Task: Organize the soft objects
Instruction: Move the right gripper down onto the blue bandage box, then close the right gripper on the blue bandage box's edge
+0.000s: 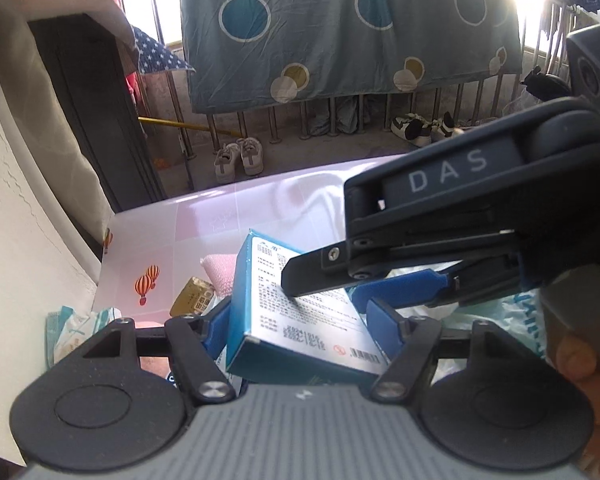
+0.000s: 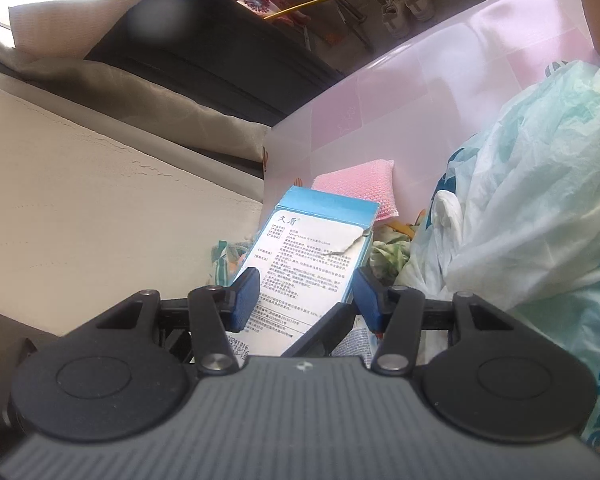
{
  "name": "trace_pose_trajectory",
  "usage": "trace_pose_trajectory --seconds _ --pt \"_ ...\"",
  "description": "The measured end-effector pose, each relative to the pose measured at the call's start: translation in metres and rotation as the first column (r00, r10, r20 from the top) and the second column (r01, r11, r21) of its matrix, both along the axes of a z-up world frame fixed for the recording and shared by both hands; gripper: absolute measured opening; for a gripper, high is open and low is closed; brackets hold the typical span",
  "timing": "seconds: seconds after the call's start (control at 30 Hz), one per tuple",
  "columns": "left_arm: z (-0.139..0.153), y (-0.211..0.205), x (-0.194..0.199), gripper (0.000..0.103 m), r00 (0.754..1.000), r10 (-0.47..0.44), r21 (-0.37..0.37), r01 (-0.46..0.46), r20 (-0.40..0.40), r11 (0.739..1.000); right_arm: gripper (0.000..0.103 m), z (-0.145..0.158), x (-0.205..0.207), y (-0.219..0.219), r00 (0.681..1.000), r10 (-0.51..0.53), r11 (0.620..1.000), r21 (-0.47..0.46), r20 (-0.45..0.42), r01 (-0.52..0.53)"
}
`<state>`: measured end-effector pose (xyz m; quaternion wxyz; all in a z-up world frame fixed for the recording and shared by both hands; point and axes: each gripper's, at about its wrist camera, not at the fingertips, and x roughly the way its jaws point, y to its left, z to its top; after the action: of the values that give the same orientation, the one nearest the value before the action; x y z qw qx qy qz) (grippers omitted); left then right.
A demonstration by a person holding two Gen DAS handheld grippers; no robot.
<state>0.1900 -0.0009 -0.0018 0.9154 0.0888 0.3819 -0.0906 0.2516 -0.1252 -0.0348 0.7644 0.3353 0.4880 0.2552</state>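
Observation:
A blue and white carton [image 1: 300, 316] with printed text sits between the blue pads of my left gripper [image 1: 300, 320], which is shut on its sides. My right gripper [image 1: 328, 292] reaches in from the right and its fingers clamp the carton's upper face and edge. In the right wrist view the same carton [image 2: 304, 256] lies between my right gripper's pads [image 2: 306, 296], its top flap torn. A pink sponge [image 2: 360, 188] lies behind the carton, also in the left wrist view [image 1: 220, 272]. A large pale green plastic bag [image 2: 520, 220] fills the right side.
A pink tiled tabletop [image 1: 204, 224] with balloon stickers holds a gold packet [image 1: 192, 296] and a wet-wipe pack [image 1: 76, 328]. A cream wall [image 2: 100, 200] stands at the left. Shoes [image 1: 240, 156] and a hanging sheet lie beyond the table.

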Motion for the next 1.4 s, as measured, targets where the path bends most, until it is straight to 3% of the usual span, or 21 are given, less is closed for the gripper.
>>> trace_pose_trajectory --seconds 0.17,0.27,0.43,0.63,0.77,1.0,1.2,1.4 --pt "0.025 -0.027 -0.014 0.069 0.998 -0.037 -0.009 0.037 0.042 0.999 0.051 0.022 -0.021 -0.036 0.998 -0.049 0.998 0.049 0.039 0.047" --pt "0.032 -0.046 -0.020 0.056 0.998 -0.064 -0.047 0.066 0.029 0.997 0.050 0.029 -0.034 -0.058 0.997 -0.069 0.994 0.093 0.034 0.066" --pt "0.042 -0.084 -0.031 0.055 0.992 -0.112 -0.033 0.114 0.065 0.993 0.050 0.043 -0.053 -0.098 0.990 -0.123 0.988 0.105 0.069 0.115" --pt "0.033 -0.104 -0.032 0.056 0.991 -0.132 -0.029 0.133 0.036 0.991 0.050 0.039 -0.067 -0.138 0.984 -0.170 0.978 0.132 0.058 0.161" --pt "0.023 -0.091 -0.038 0.056 0.995 -0.104 -0.026 0.104 0.011 0.994 0.050 0.039 -0.077 -0.145 0.984 -0.164 0.980 0.124 0.072 0.154" --pt "-0.011 -0.029 -0.068 0.058 0.997 -0.037 -0.007 0.036 -0.063 0.999 0.050 0.029 -0.098 -0.128 0.991 -0.104 0.990 0.107 0.079 0.096" --pt "-0.051 0.012 -0.095 0.072 0.985 -0.079 -0.024 0.077 -0.155 0.997 0.051 0.006 -0.125 -0.097 0.999 -0.039 0.997 0.072 0.035 0.036" --pt "-0.070 0.013 -0.099 0.077 0.974 -0.171 -0.039 0.167 -0.151 0.985 0.052 -0.025 -0.141 -0.063 0.999 -0.032 0.999 -0.002 -0.016 0.032"
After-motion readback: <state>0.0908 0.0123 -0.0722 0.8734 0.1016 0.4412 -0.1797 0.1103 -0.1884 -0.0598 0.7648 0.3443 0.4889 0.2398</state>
